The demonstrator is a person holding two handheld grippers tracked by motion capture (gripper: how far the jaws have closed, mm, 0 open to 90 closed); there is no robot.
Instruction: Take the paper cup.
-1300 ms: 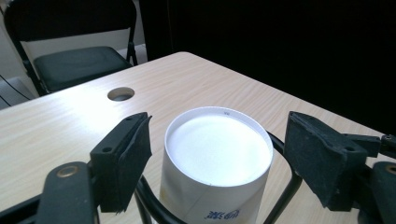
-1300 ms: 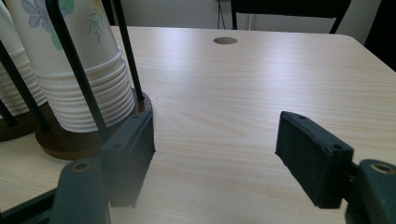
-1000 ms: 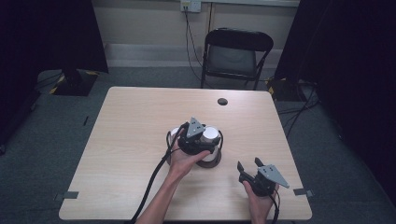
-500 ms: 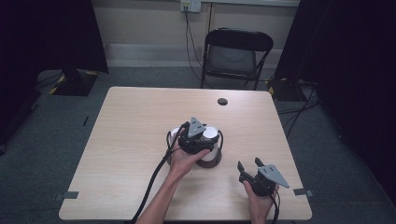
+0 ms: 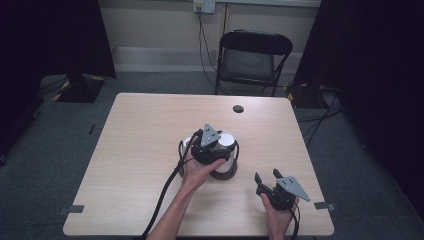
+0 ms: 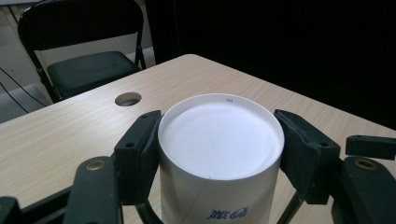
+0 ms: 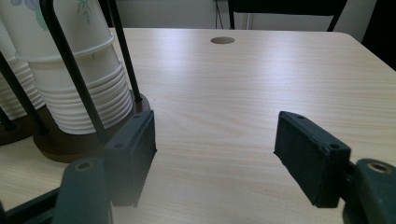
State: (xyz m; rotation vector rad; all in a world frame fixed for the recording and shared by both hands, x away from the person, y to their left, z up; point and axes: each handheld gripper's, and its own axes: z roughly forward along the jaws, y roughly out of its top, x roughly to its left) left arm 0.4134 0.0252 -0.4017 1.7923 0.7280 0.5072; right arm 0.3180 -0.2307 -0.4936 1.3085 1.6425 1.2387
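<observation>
White paper cup (image 6: pixel 219 154), upside down atop a stack in the black wire holder (image 7: pixel 70 60) mid-worktop (image 5: pixel 135 150), is clamped by my left hand-held gripper (image 5: pixel 209 145). Lifting remains. Right hand-held gripper (image 5: pixel 267 181), at four o'clock, gapes empty.

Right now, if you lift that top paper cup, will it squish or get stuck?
Probably squishes easily: the cup is thin paper in the left gripper. Likely very light. It may stick, since it nests in a tight stack.

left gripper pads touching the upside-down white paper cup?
Touching. In the left gripper view, both black pads of the left gripper press the white paper cup just under its upturned base; no gap.
</observation>
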